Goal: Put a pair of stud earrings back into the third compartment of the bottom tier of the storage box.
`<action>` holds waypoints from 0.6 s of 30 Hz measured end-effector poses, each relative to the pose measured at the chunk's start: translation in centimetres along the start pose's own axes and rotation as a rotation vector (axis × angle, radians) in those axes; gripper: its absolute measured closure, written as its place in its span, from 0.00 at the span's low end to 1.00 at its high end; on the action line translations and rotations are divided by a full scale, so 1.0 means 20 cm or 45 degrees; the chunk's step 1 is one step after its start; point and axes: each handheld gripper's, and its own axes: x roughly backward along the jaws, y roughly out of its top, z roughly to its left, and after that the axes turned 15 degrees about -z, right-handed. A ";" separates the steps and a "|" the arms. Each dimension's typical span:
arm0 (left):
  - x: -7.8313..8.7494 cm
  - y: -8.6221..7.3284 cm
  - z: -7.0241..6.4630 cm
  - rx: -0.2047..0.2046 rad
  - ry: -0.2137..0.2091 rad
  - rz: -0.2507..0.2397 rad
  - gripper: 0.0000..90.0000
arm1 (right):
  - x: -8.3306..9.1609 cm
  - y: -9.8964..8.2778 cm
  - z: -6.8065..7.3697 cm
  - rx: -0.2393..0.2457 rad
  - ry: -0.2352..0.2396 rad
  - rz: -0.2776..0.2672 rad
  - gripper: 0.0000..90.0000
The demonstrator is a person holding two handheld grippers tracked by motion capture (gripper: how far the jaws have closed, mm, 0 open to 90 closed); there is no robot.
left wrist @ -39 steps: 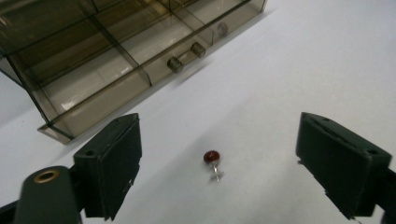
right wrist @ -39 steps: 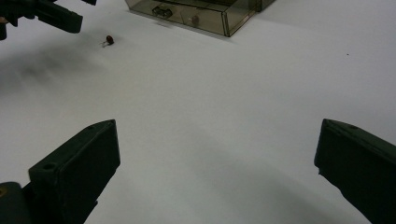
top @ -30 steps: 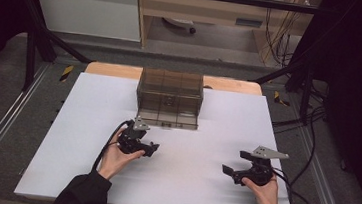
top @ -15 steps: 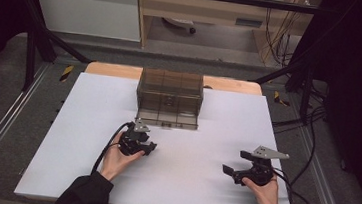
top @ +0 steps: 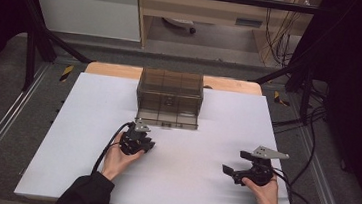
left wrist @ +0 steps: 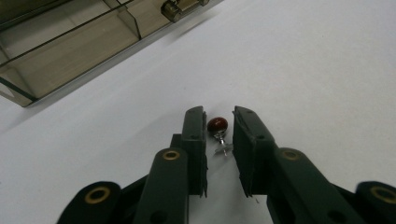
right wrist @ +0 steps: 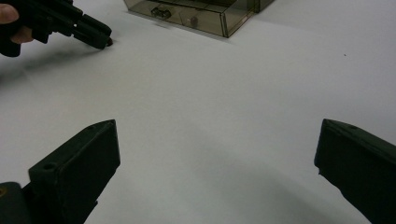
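In the high view a white table [top: 91, 123] fills the middle of the frame, with a smoky clear plastic box [top: 170, 97] standing at its upper centre, one drawer pulled out toward the bottom of the frame. The left gripper [top: 144, 144] sits just below the box, left of centre, held in the person's left hand [top: 116, 158]. In the left gripper view its jaws stand slightly apart around a small pin [left wrist: 219, 135] with a round red head and a thin metal shank, which lies on the white surface in the middle of the frame; neither jaw clearly touches it. The box's open drawer crosses the upper left of that view. The right gripper [top: 230, 171] rests at the lower right of the high view in the right hand [top: 263, 190], well apart from the left one. In the right gripper view its jaws are spread wide over bare white table, with the left gripper at the upper left and the box at top centre.
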 end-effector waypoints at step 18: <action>0.00 0.00 0.00 0.004 -0.008 0.006 0.91 | 0.00 0.00 0.00 0.001 0.001 0.000 0.01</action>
